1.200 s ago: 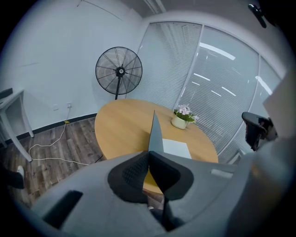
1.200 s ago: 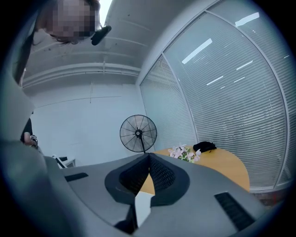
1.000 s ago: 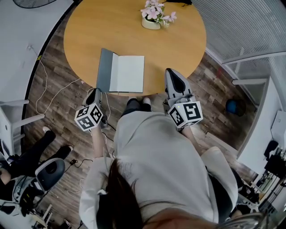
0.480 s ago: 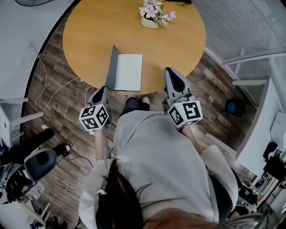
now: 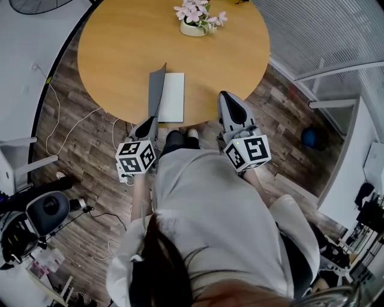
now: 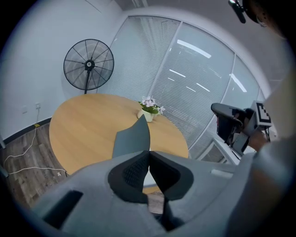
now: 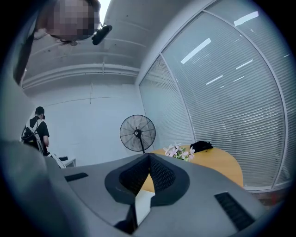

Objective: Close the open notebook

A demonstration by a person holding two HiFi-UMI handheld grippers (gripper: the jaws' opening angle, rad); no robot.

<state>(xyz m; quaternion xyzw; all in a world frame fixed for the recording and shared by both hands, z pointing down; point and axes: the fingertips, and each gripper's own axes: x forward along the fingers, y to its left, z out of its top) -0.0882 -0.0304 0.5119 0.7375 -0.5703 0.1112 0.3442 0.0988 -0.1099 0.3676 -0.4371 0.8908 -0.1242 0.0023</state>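
Note:
The notebook lies near the front edge of the round wooden table [image 5: 120, 48]. Its dark grey cover [image 5: 157, 90] stands almost upright over the white page [image 5: 173, 99]. My left gripper [image 5: 148, 124] is shut, its tip at the near lower edge of the cover, with nothing between the jaws. In the left gripper view the cover [image 6: 133, 139] rises just beyond the closed left gripper [image 6: 149, 153]. My right gripper [image 5: 228, 96] is shut and empty, hovering at the table's edge to the right of the notebook. It points roughly level in the right gripper view [image 7: 149, 155].
A white pot of pink flowers [image 5: 193, 18] stands at the table's far side. A standing fan [image 6: 89, 64] is behind the table by the slatted glass wall. Cables [image 5: 66, 126] trail on the wood floor at the left. An office chair [image 5: 45, 210] and a person [image 7: 37, 129] are off to the left.
The left gripper has moved right along the table's edge and the cover has swung up from flat on the left to nearly upright. The right gripper has stayed put.

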